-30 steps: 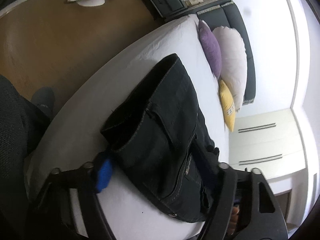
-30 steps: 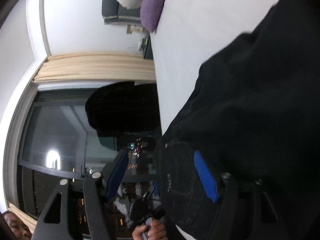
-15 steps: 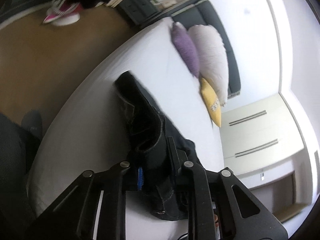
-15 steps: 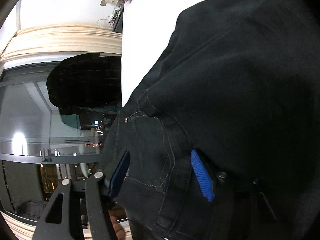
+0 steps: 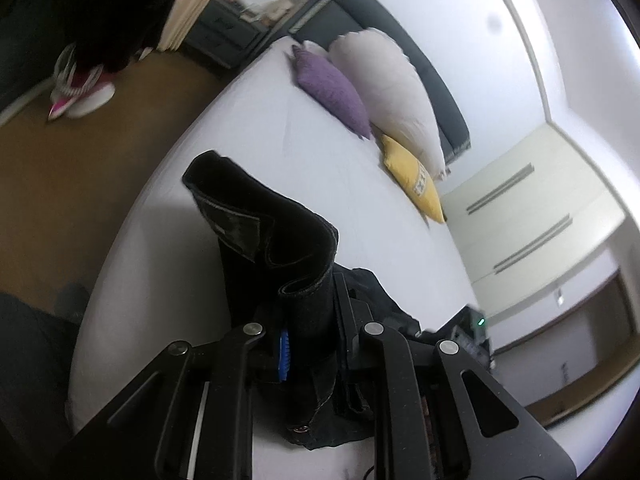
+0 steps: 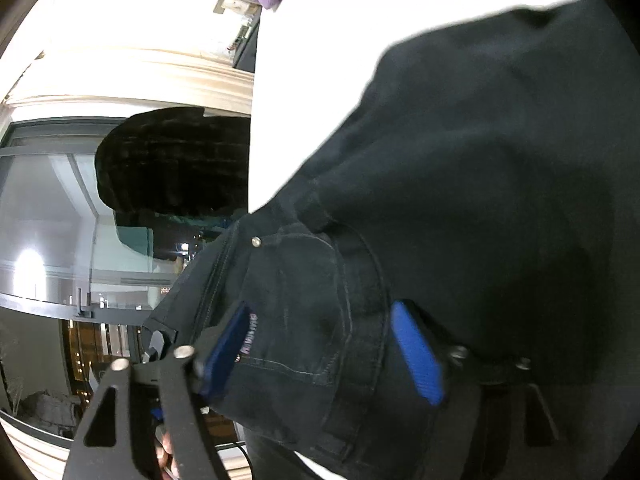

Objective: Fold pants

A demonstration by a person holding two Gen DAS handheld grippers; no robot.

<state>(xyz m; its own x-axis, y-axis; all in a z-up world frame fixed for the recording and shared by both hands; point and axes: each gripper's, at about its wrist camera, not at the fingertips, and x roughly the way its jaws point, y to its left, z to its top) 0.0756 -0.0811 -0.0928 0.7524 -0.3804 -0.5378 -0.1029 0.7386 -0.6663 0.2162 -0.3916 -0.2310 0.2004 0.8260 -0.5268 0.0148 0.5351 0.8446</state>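
Black jeans (image 5: 272, 240) lie on the white bed (image 5: 248, 128). My left gripper (image 5: 312, 344) is shut on a bunched edge of the jeans and holds it up, so the fabric stands as a curled fold above the sheet. In the right wrist view the jeans (image 6: 480, 160) fill most of the picture. Their waist part with a rivet and pocket seam (image 6: 304, 300) lies between the blue pads (image 6: 416, 352) of my right gripper (image 6: 320, 348). Its jaws are opening and stand wide apart; the pads do not pinch the cloth.
Purple (image 5: 332, 92), white (image 5: 392, 92) and yellow (image 5: 416, 180) pillows lean on a dark headboard (image 5: 400, 36). Pink shoes (image 5: 80, 92) sit on the brown floor left of the bed. A pale wardrobe (image 5: 532, 216) stands right. A window (image 6: 48, 220) and a dark rounded shape (image 6: 172, 160) show left.
My left gripper closed on the jeans' edge and rose, pulling the fabric up off the sheet. The right gripper slid along the waist and its jaws widened.
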